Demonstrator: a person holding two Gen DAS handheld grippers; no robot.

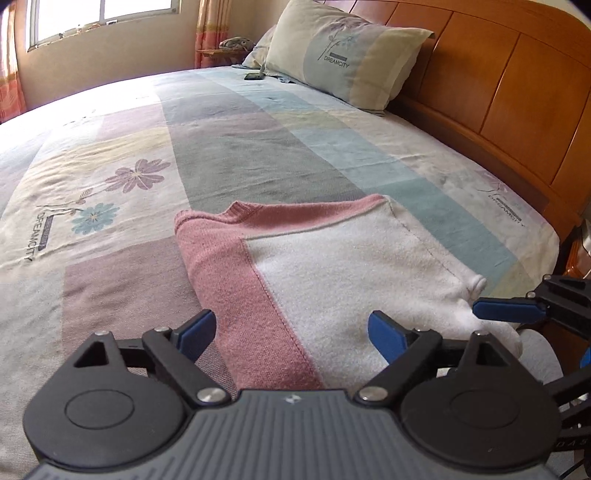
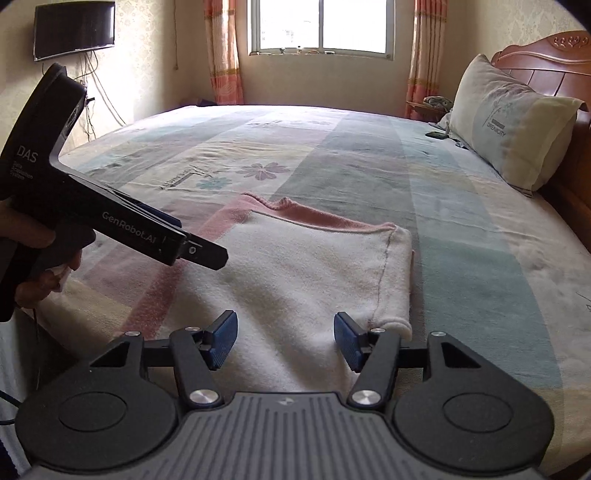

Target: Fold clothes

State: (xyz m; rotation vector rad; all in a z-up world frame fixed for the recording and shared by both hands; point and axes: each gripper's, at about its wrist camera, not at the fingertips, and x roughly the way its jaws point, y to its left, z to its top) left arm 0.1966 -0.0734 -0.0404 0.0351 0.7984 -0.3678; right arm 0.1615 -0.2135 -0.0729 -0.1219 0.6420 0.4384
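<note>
A pink and white knitted garment [image 1: 332,266] lies partly folded on the bed, its white inner side up and a pink band along its left and far edges. It also shows in the right wrist view [image 2: 295,266]. My left gripper [image 1: 291,332] is open, low over the garment's near edge, and holds nothing. My right gripper [image 2: 286,338] is open over the near right part of the garment and empty. One blue finger of the right gripper shows in the left wrist view [image 1: 506,309] by the garment's right corner. The left gripper's body [image 2: 110,218] shows in the right wrist view.
The bed has a patchwork sheet [image 1: 229,147] with flower prints. A pillow [image 1: 343,51] leans on the wooden headboard [image 1: 517,85], with a small dark device [image 1: 254,76] beside it. A window [image 2: 321,26] and a wall television [image 2: 74,29] are on the far walls.
</note>
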